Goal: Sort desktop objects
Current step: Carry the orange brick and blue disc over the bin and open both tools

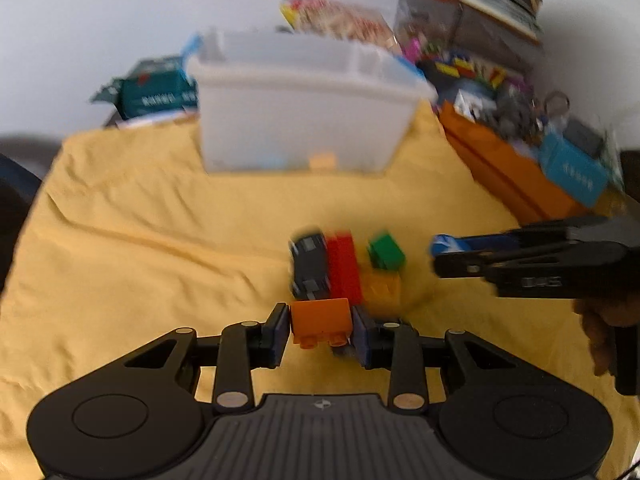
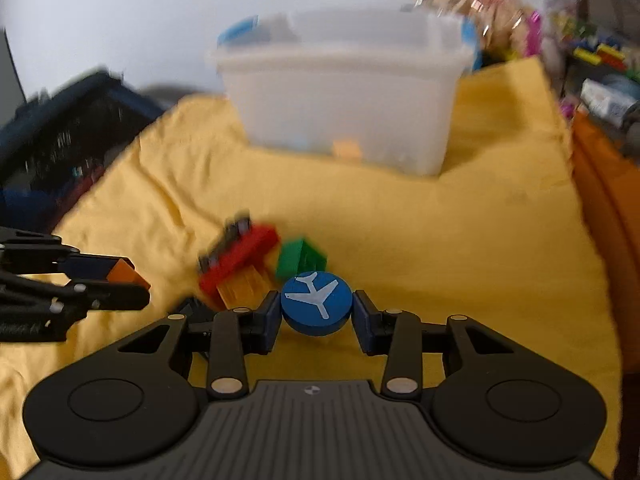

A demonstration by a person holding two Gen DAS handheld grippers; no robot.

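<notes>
My left gripper (image 1: 321, 326) is shut on an orange brick (image 1: 321, 320) above the yellow cloth (image 1: 140, 260). My right gripper (image 2: 316, 312) is shut on a blue round disc with a white plane mark (image 2: 316, 308). It also shows at the right of the left wrist view (image 1: 472, 256), with the disc (image 1: 460, 244) edge-on. On the cloth ahead lie a dark toy car (image 1: 310, 266), a red brick (image 1: 344, 268), a green brick (image 1: 386, 250) and a yellow-orange brick (image 1: 380, 288). A translucent white bin (image 1: 296, 108) stands behind them, with small pieces showing faintly inside.
An orange box (image 1: 508, 168) full of clutter runs along the right. Snack bags and stacked boxes (image 1: 472, 20) stand at the back right. A teal box (image 1: 160, 88) sits behind the bin on the left. A dark basket (image 2: 68, 132) stands off the cloth's left edge.
</notes>
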